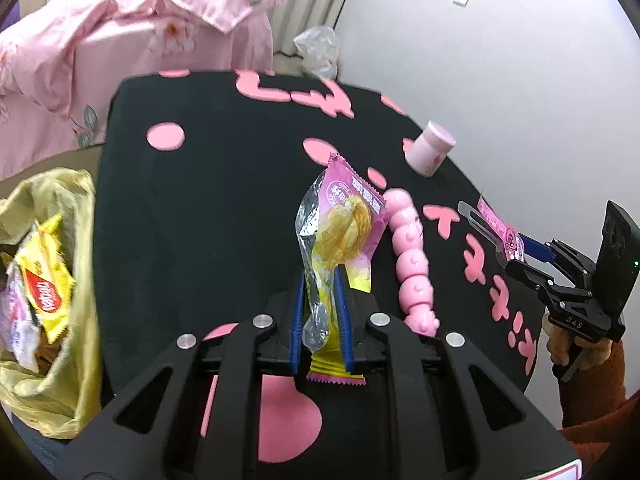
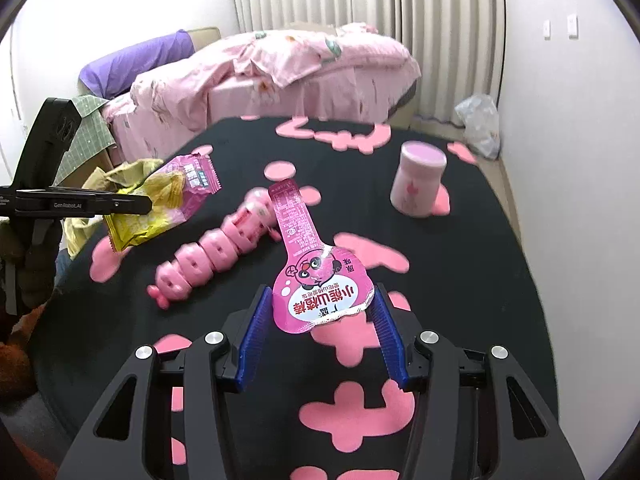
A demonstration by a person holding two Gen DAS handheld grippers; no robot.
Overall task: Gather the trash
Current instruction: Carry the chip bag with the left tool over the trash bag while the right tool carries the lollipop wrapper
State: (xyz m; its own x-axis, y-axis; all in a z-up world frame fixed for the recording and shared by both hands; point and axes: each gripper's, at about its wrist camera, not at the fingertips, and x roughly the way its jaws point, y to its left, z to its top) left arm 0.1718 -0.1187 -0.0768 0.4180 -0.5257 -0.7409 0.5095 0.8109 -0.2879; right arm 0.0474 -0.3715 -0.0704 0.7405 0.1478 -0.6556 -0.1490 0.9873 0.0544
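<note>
My left gripper (image 1: 322,280) is shut on a pink and yellow snack wrapper (image 1: 344,220) and holds it above the black table; the wrapper also shows in the right wrist view (image 2: 168,204). My right gripper (image 2: 320,300) is shut on a pink spoon-shaped wrapper (image 2: 316,280), held by its edges above the table; it also shows in the left wrist view (image 1: 500,232). A yellow trash bag (image 1: 76,288) with several wrappers inside stands open at the table's left edge.
A pink beaded toy (image 1: 412,264) lies on the black table with pink shapes (image 1: 200,208). A pink jar (image 2: 418,178) stands upside down toward the far right. A bed with pink bedding (image 2: 280,68) is behind, a clear plastic bag (image 2: 480,124) by the wall.
</note>
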